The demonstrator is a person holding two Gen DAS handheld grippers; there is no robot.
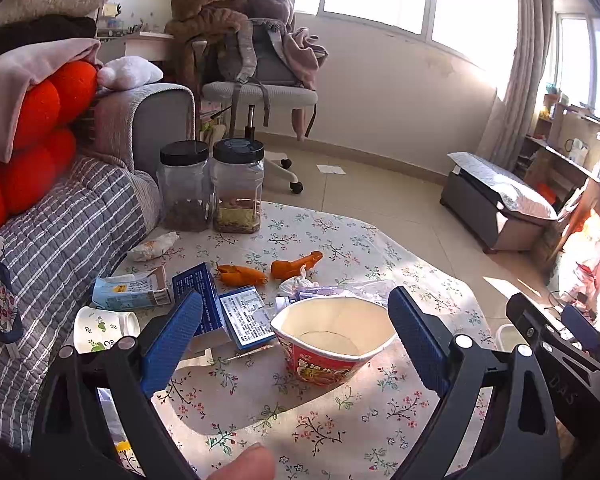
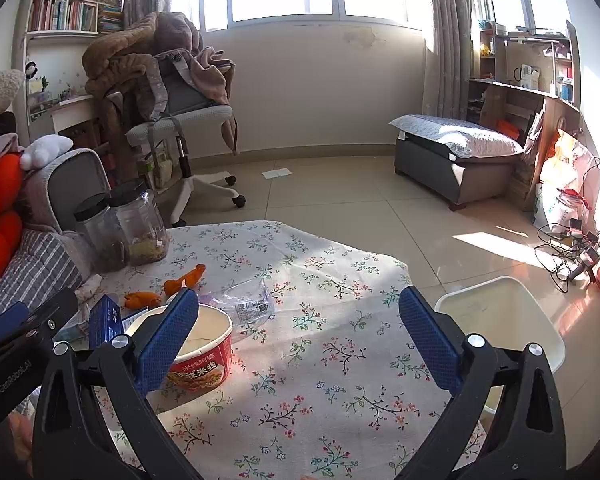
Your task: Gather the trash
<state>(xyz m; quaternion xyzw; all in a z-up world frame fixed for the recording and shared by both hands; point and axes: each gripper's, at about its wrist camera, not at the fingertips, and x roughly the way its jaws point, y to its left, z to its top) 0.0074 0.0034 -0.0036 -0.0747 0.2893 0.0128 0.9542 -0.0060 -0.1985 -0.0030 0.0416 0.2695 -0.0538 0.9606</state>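
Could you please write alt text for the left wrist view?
An open left gripper faces an empty red noodle cup on a floral tablecloth, with boxes, orange peel and two jars behind.

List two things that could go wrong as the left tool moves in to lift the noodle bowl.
1. The paper noodle bowl is already bent at the rim; the open left tool might crush it or let it slip.
2. The white bin stands on the floor beyond the table edge, so a loose grip could drop the bowl short.
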